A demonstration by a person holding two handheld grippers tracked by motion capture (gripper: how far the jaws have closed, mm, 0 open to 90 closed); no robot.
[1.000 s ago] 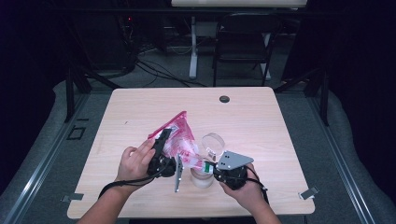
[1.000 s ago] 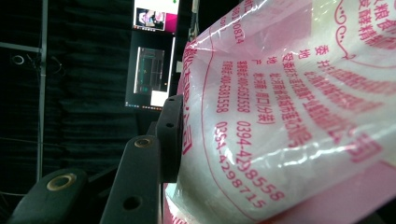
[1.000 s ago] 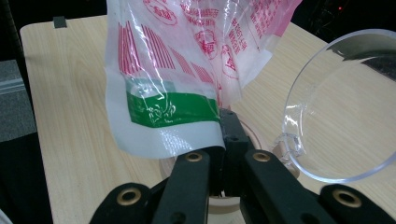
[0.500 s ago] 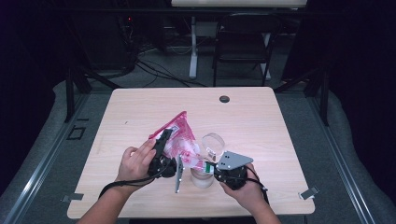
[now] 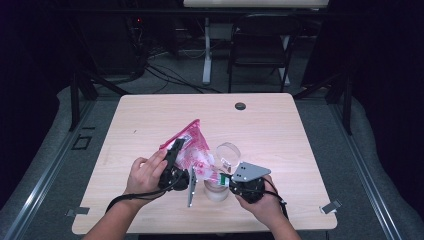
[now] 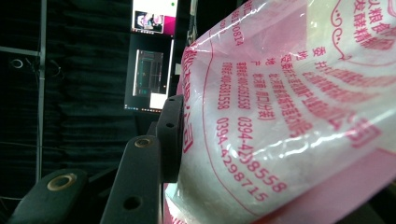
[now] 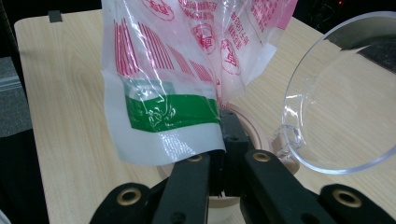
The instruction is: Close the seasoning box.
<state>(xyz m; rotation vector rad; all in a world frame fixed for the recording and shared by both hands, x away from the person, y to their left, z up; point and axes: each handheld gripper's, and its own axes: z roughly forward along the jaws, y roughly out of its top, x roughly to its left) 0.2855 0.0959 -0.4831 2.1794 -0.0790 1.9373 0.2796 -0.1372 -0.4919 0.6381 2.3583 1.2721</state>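
Observation:
A pink and clear printed plastic bag (image 5: pixel 192 145) hangs over the table's near middle, held from both sides. My left gripper (image 5: pixel 176 150) is shut on the bag (image 6: pixel 289 116); one black jaw presses its side in the left gripper view, while the other jaw is hidden. My right gripper (image 5: pixel 227 179) is shut on the bag's lower edge (image 7: pixel 168 116), by a green band. Under the bag stands a clear jar (image 5: pixel 216 191), its rim (image 7: pixel 254 133) just beyond my right jaws. Its round clear lid (image 5: pixel 228 154) is tipped open; the lid (image 7: pixel 345 93) is on the right in the right gripper view.
The light wooden table (image 5: pixel 280 135) has a small black round cap (image 5: pixel 240 106) near its far edge. A dark chair (image 5: pixel 260 45) and cables are on the floor beyond. Metal clips (image 5: pixel 330 206) sit at the front corners.

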